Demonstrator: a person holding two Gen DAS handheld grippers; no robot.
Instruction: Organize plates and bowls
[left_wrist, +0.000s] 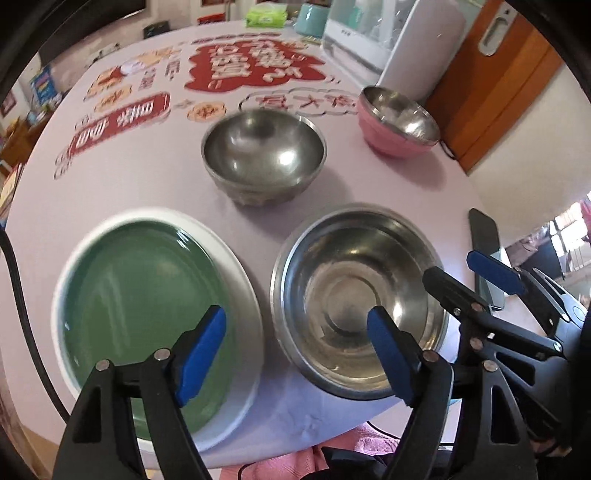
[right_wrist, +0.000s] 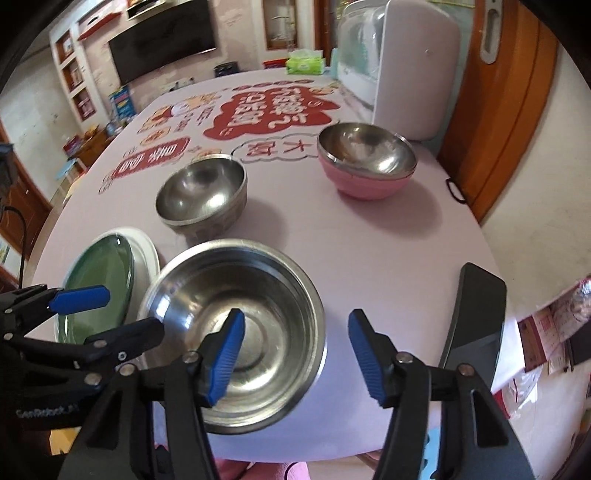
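Sitting empty at the table's near edge, the wide steel bowl looks light, stiff and slick; its thin rim is the place to pinch. Left gripper and right gripper both hang open, holding nothing. Beside it, the green plate looks breakable. Two more empty bowls stand further in, steel and pink.

I see the plate at the table's near edge, on the left. The wide bowl sits just beside it, on its right. The deep bowl stands behind both, apart from them. The stacked bowls stand further back and right, before the appliance. The phone lies right of the wide bowl.
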